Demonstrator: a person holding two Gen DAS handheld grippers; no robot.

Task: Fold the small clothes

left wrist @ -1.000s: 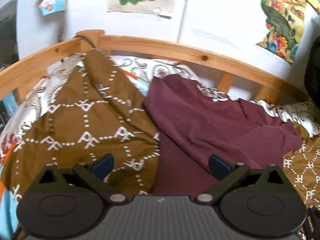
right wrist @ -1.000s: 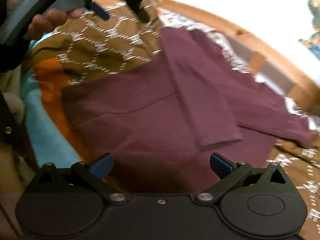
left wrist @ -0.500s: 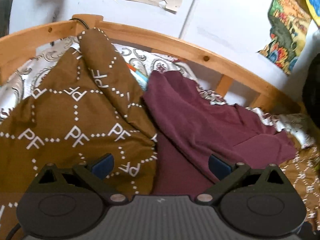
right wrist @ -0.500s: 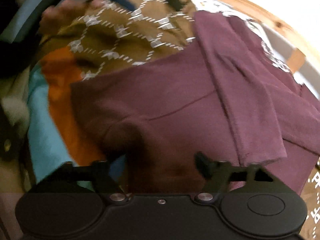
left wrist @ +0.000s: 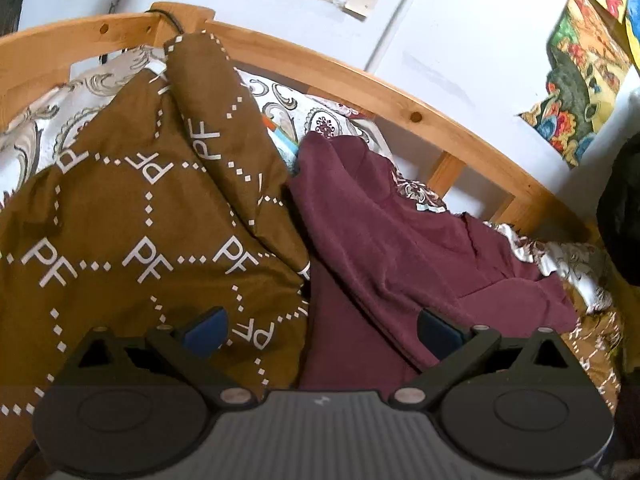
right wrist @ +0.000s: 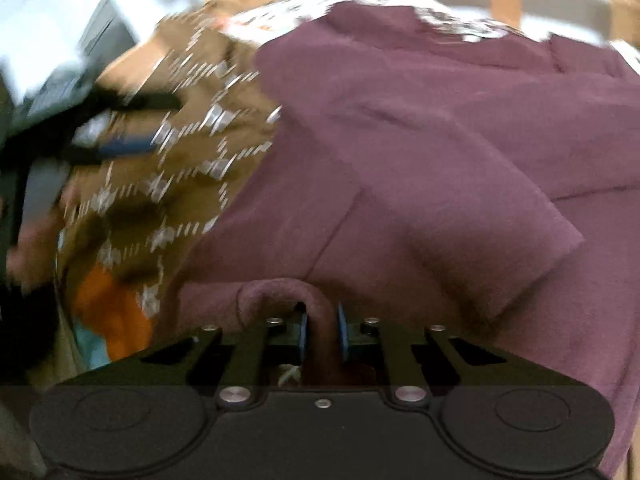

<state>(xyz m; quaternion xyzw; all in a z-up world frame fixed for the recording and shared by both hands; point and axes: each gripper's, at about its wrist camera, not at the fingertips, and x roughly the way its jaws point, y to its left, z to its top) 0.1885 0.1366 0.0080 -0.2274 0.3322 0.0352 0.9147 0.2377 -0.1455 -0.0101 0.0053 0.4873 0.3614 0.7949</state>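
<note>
Shirt: my maroon shirt (left wrist: 384, 240) lies crumpled on the bed, just beside the brown blanket (left wrist: 132, 216) and touching its edge; one sleeve is folded across the body.
Right tongs: my right tongs (right wrist: 322, 330) have just been closing, and a bunched ridge of the shirt (right wrist: 400, 184) now sits pinched between the blue pads (right wrist: 341, 330), which press on it from both sides.
Left tongs: my left tongs (left wrist: 320, 326) stand wide open, nothing between the pads; one pad (left wrist: 206, 330) is over the blanket, the other over the shirt, right at the seam where the two cloths meet.
Blanket: brown with white dotted diamonds and "PF" letters, heaped up to one side of the shirt and rising toward the wooden rail (left wrist: 360, 80).
Bed: a pale sheet (left wrist: 288, 104) with a scroll pattern shows between the blanket and the rail, beyond the shirt.
Other cloth: orange fabric (right wrist: 108, 312) peeks out from under the blanket, near the shirt's lower corner.
Wall: coloured pictures (left wrist: 576, 92) hang above the rail, well apart from the shirt.
Right view: blurred on the blanket side, where my left tongs (right wrist: 132, 124) show only as dark smeared shapes.
</note>
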